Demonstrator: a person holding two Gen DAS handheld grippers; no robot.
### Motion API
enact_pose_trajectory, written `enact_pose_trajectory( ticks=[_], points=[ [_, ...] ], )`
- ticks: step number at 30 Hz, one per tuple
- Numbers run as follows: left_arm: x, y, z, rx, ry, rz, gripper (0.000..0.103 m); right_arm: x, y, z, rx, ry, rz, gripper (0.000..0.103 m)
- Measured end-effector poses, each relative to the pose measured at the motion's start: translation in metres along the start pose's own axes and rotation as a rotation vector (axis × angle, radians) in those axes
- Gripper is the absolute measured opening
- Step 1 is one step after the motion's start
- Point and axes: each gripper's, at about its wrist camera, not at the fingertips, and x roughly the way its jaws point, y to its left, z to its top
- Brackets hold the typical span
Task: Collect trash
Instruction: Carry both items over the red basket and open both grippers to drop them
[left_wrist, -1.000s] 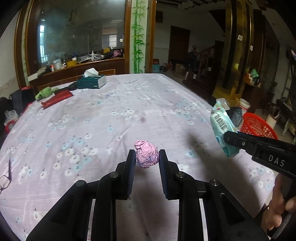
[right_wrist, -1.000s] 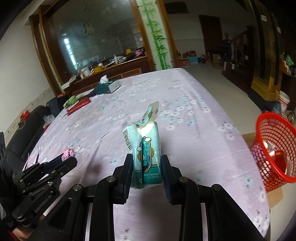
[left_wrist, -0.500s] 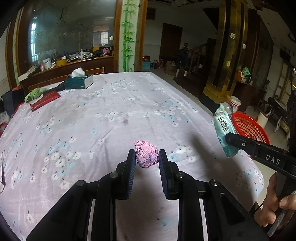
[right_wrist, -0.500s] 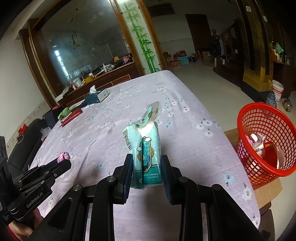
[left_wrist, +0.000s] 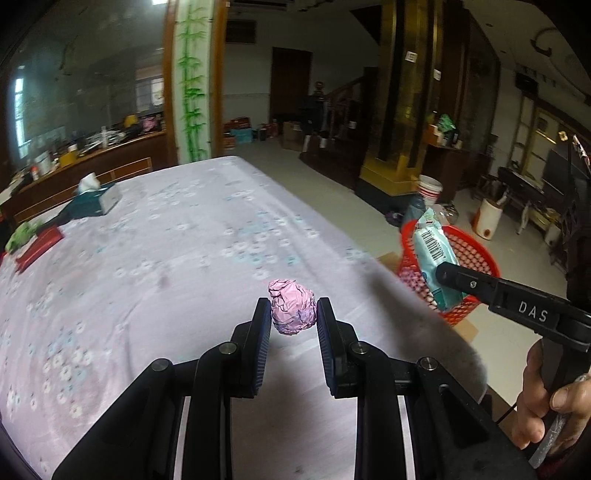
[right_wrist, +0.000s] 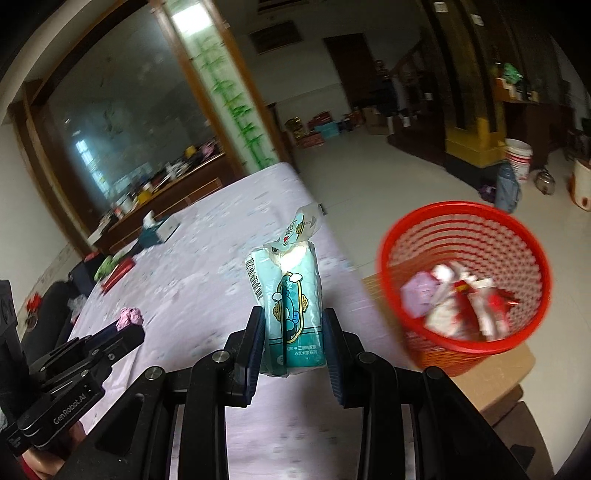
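Observation:
My left gripper (left_wrist: 291, 325) is shut on a crumpled pink paper ball (left_wrist: 292, 312), held above the flowered tablecloth (left_wrist: 147, 266). A teal tissue pack (right_wrist: 291, 310) with a torn top stands upright in my right gripper (right_wrist: 293, 343), which is shut on it. In the left wrist view that pack (left_wrist: 434, 266) hangs in front of the red mesh basket (left_wrist: 476, 258). From the right wrist the red basket (right_wrist: 461, 236) sits on the floor to the right, with several wrappers inside. The pink ball (right_wrist: 130, 317) and left gripper show at lower left there.
A teal tissue box (left_wrist: 98, 195), a red flat item (left_wrist: 38, 247) and green cloth (left_wrist: 22, 232) lie at the table's far left. The table edge (left_wrist: 406, 291) runs just before the basket. Cardboard (right_wrist: 491, 373) lies under the basket. A white bucket (right_wrist: 519, 158) stands beyond.
Both grippers have swung to the right with their loads, toward the table's edge. The red basket now looms larger and closer in both views.

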Motion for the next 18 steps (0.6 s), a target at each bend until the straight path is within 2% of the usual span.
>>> enact_pose_trajectory(
  ticks=[10,18],
  points=[
    [0.019,-0.066,0.033,0.082,0.004,-0.146,0.024,-0.040,-0.078,0.023,0.117,-0.075,-0.090,0.034],
    [0.043,-0.120,0.058,0.127,0.019,-0.247,0.024,-0.050,-0.112,0.037,0.170,-0.096,-0.118,0.035]
  ],
)
